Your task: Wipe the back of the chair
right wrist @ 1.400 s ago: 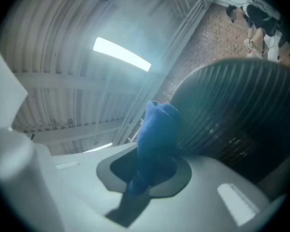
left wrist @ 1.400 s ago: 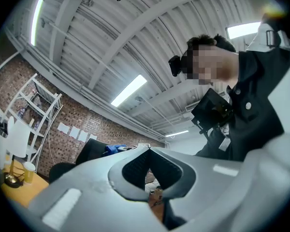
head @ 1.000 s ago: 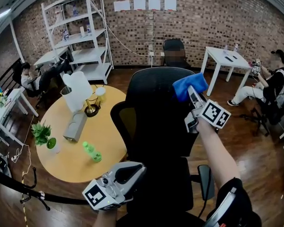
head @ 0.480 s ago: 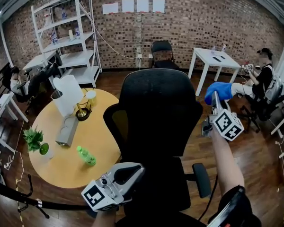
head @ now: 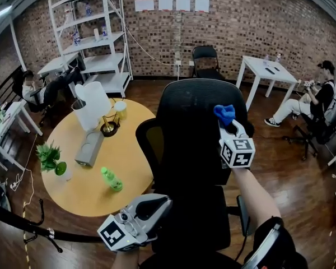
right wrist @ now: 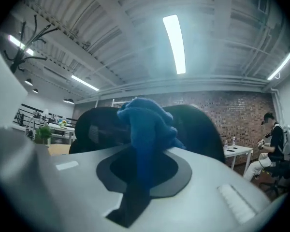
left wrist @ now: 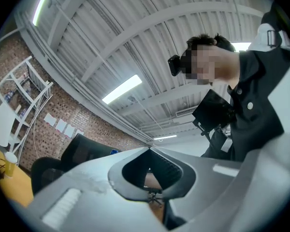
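Two grippers are in play, and the right gripper [head: 229, 124] is the busy one: its jaws are clamped on a bunched blue cloth [head: 224, 114], which sticks out past the tips in a crumpled knot. From the head view that cloth sits over the upper right part of the black chair back [head: 193, 128], just below the top edge. The right gripper view has the cloth dead centre with the dark backrest filling the space right behind it. Whether cloth and mesh are actually touching, I cannot tell.

Down low, the left gripper [head: 160, 203] hangs near the chair's seat [head: 199, 220], on its left side and well away from the backrest. Its own view looks up at the ceiling lights and the person's torso. Its jaws meet tip to tip, with nothing between them.

The chair stands on a dark wooden floor, its back facing the person. Just to its left is a round yellow table [head: 89, 198]. On that table are a green bottle [head: 111, 180], a small potted plant [head: 49, 157], a grey box [head: 89, 148] and a white jug-like object [head: 92, 105]. Farther back are white shelving [head: 98, 38] against the brick wall, a white table [head: 267, 69], and a seated person [head: 318, 101] at the far right.
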A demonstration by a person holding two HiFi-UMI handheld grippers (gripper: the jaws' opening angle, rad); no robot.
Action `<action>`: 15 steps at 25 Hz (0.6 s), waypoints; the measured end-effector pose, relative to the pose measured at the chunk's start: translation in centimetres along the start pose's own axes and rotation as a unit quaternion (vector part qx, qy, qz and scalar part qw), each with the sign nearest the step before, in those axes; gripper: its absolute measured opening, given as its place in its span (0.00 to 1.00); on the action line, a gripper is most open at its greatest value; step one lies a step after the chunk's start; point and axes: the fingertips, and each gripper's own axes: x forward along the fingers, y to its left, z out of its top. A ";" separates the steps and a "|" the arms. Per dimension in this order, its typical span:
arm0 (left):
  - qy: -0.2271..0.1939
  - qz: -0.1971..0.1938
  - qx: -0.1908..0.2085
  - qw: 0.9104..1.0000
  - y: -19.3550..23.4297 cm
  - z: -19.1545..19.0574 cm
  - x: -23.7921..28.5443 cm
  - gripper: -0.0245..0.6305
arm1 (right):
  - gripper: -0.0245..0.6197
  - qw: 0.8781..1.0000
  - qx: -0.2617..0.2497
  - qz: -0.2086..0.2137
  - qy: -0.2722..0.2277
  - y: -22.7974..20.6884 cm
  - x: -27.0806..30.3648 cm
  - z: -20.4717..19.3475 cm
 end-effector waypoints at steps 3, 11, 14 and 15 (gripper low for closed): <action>0.003 0.013 0.012 1.000 0.5 0.2 -0.4 0.04 | 0.12 0.999 0.006 0.040 0.016 3.4 2.0 -1.5; 0.013 0.042 0.040 0.998 1.0 1.0 -0.4 0.04 | 0.12 0.988 0.021 0.149 0.041 14.1 5.5 -3.8; 0.018 0.050 0.044 0.998 1.0 1.1 -0.6 0.04 | 0.12 0.980 0.027 0.188 0.052 18.5 6.4 -4.5; 0.017 0.053 0.046 0.997 0.9 1.1 -0.7 0.04 | 0.12 0.977 0.030 0.202 0.057 20.1 6.6 -4.8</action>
